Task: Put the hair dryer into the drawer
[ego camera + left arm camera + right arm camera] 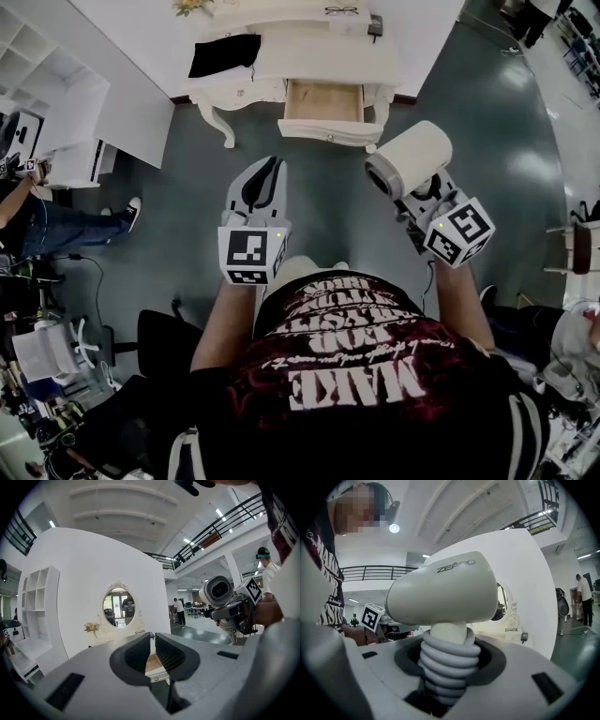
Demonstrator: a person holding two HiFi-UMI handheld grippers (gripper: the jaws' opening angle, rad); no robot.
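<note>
Hair dryer (410, 159) aloft, well short of the open drawer (323, 131); right gripper (415, 195) clamps its cord-wound handle, left gripper (262, 180) near-closed, empty. We judge the top-heavy body could swivel on springy coils (447, 660). Right gripper view shows those coils; head view hides them but shows the drawer.

My cream hair dryer (440, 590) looks smooth, satin plastic (its grey coiled cord (447, 665) matt, ribbed); the open drawer (323, 100) shows bare pale wood inside.
</note>
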